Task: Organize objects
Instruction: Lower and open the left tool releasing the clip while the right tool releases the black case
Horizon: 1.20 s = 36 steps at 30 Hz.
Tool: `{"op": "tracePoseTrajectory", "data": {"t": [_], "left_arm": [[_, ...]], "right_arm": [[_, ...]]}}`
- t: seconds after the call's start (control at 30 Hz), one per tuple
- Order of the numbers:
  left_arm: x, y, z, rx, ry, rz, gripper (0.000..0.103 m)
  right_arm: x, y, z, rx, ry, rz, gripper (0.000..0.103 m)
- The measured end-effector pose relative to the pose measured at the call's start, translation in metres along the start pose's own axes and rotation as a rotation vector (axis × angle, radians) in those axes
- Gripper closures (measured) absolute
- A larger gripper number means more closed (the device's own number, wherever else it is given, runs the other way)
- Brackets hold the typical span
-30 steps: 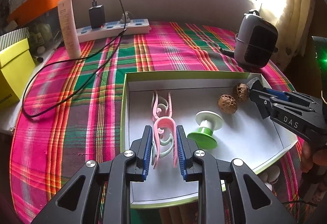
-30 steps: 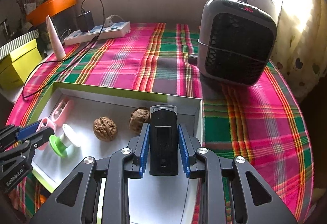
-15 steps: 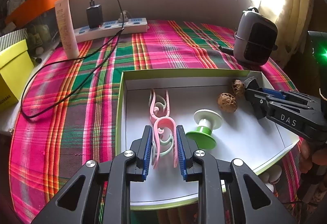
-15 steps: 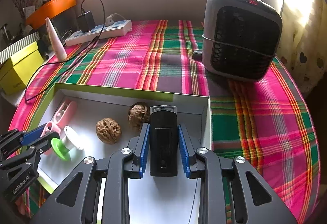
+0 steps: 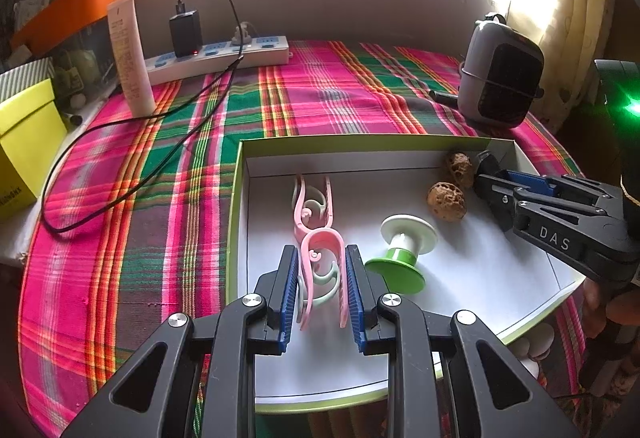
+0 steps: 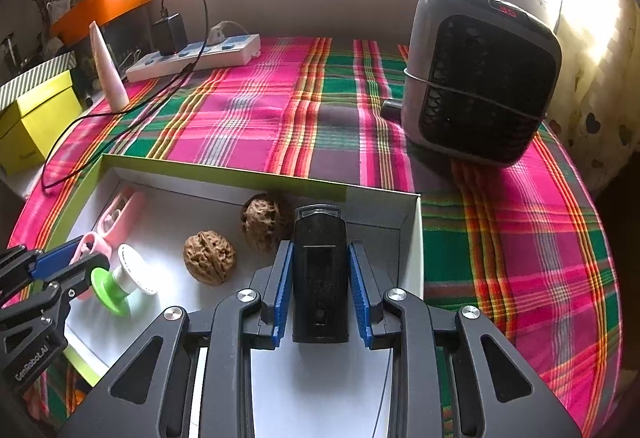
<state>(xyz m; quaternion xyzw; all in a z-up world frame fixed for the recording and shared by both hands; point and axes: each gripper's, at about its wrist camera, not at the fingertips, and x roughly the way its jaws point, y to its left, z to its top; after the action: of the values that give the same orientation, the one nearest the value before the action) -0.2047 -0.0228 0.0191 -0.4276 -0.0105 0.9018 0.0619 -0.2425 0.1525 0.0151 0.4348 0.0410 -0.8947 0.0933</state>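
Observation:
A shallow white box with a green rim (image 5: 360,142) lies on the plaid cloth. My left gripper (image 5: 321,266) is shut on a pink clothes clip (image 5: 322,238), held just above the box floor. A second pink clip (image 5: 314,204) lies beyond it. To their right are a green and white spool (image 5: 400,250) and two walnuts (image 5: 447,198) (image 5: 459,165). My right gripper (image 6: 320,258) is shut on a black cylinder-shaped device (image 6: 319,270) over the box's far right corner, beside the walnuts (image 6: 210,256) (image 6: 262,220). The left gripper (image 6: 76,262) shows at the left edge there.
A grey fan heater (image 6: 480,78) stands on the cloth behind the box's right corner. At the back left are a white power strip (image 5: 224,56) with a black charger and looping cable, an upright tube (image 5: 130,54), a yellow box (image 5: 24,142) and an orange tray.
Both grippers keep their holds. The right wrist view has drifted very slightly; nothing in the box has moved.

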Motion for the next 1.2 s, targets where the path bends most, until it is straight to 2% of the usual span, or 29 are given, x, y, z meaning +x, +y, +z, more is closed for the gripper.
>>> {"op": "tracePoseTrajectory", "data": {"t": [0.9,1.07,1.13,1.2], "left_arm": [[-0.001,0.001,0.0,0.004,0.0,0.004,0.081],[-0.002,0.0,0.0,0.005,-0.001,0.006,0.076],[-0.004,-0.001,-0.001,0.008,-0.007,0.018,0.074],[-0.006,-0.001,-0.001,0.007,-0.015,0.029,0.071]], "right_arm": [[-0.001,0.0,0.001,-0.018,-0.006,-0.032,0.074],[-0.005,0.001,0.0,-0.016,-0.019,-0.035,0.074],[-0.007,0.001,0.0,-0.012,-0.021,-0.033,0.072],[-0.009,0.001,-0.002,-0.007,-0.026,-0.026,0.061]]}}
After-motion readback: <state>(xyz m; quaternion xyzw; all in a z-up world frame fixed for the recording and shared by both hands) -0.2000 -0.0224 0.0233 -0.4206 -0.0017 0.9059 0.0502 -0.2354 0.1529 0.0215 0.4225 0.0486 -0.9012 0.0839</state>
